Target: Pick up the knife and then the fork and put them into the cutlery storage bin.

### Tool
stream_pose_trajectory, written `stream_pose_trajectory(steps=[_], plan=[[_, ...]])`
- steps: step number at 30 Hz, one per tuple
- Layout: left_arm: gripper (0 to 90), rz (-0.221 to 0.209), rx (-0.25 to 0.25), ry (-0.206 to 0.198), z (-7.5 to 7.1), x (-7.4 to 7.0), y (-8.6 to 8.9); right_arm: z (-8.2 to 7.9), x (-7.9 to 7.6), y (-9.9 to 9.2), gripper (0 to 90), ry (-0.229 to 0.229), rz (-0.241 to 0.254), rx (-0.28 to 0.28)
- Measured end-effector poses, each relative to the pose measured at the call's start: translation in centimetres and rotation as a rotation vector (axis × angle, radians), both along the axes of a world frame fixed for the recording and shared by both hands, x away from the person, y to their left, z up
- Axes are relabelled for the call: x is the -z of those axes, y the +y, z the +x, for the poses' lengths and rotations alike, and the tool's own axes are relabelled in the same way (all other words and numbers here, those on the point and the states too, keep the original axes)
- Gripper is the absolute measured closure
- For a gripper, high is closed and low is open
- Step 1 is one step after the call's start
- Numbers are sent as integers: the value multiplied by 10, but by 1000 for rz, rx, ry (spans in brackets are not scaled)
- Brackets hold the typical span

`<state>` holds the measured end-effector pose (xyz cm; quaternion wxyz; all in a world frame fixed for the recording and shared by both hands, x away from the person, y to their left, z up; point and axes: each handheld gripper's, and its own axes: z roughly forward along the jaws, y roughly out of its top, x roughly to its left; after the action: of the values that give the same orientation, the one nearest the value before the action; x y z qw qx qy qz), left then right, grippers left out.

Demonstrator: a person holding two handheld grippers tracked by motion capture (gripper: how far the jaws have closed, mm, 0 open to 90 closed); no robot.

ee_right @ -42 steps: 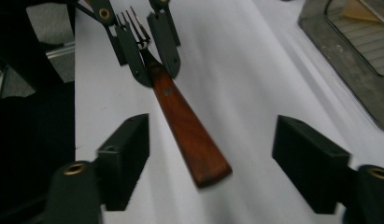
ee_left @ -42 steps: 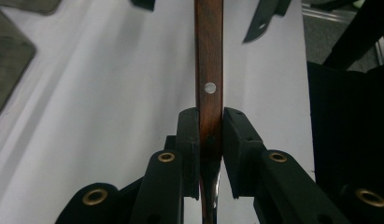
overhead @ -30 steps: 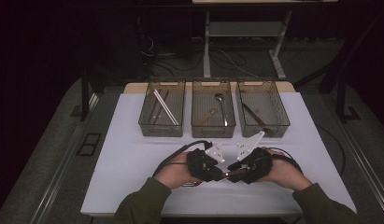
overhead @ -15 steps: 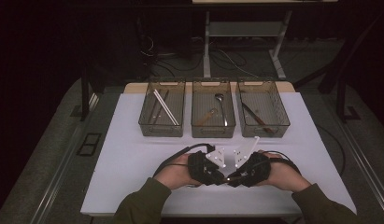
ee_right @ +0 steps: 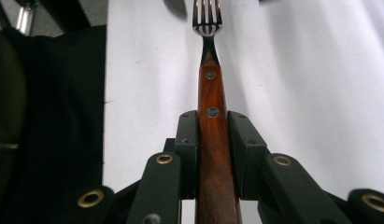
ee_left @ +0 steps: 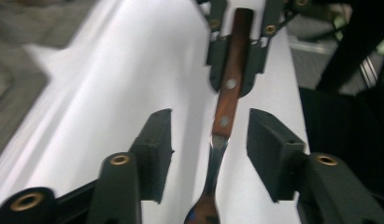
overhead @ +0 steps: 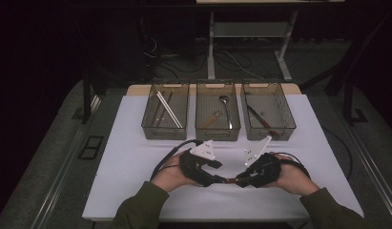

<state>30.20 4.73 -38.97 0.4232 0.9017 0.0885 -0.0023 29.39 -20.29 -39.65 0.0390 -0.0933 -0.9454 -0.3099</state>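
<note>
Here, on the white table (overhead: 136, 157) in front of the middle bin (overhead: 218, 112), the right gripper (ee_right: 213, 135) clamps a fork (ee_right: 210, 107) by its wooden handle, while the left gripper (ee_left: 208, 149), jaws just opened wide, straddles its neck without touching.

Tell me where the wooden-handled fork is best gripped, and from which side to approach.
Grip the wooden-handled fork on its flat brown handle, near the two rivets, coming in along its length from the butt end. The handle's flat sides likely give the pads firm seating; the thin metal neck would not. The right gripper is shut there now.
</note>
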Motion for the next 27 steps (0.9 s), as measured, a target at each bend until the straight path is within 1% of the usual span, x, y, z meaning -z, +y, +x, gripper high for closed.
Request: stream_pose_trajectory(steps=[1,2,3,4,5,6,7,8,10,11,14,17,18,19,20,23,25,27], plan=[[444,-16,-29,3,0,1,5,1,0,-1,753,5,4,4],[438,-23,-50,6,0,2,11,1,-1,-3,753,-4,9,15],[428,-36,-80,-4,-1,3,17,2,-2,-4,753,-6,11,21],[395,-46,-111,-19,-2,4,23,2,-2,-6,753,-9,14,28],[369,-53,-142,-21,-2,5,29,3,-3,-8,753,-14,15,41],[349,-67,-177,-21,-3,7,35,4,-3,-10,753,-11,19,46],[319,-79,-209,-18,-3,9,41,5,-3,-12,753,-21,23,60],[295,-86,-233,-10,-3,10,46,7,-3,-14,753,-17,29,71],[267,-91,-280,-13,-6,14,56,10,-4,-18,753,-21,35,93],[238,-91,-297,-10,-6,16,61,11,-4,-20,753,-18,36,104],[217,-98,-345,-5,-10,21,73,15,-4,-27,752,-20,48,133],[193,-98,-389,-17,-14,26,83,18,-6,-32,753,-21,60,162],[175,-95,-398,-17,-15,28,86,18,-6,-34,752,-27,64,169],[155,-89,-411,-15,-16,30,89,19,-7,-36,752,-23,66,178],[140,-89,-427,-15,-17,31,91,20,-7,-38,752,-33,68,185],[120,-86,-456,-15,-21,37,100,23,-10,-43,753,-39,82,211],[79,-84,-472,-5,-22,40,104,26,-14,-47,753,-43,87,230],[40,-86,-491,-5,-23,43,108,28,-17,-52,753,-55,96,247]])
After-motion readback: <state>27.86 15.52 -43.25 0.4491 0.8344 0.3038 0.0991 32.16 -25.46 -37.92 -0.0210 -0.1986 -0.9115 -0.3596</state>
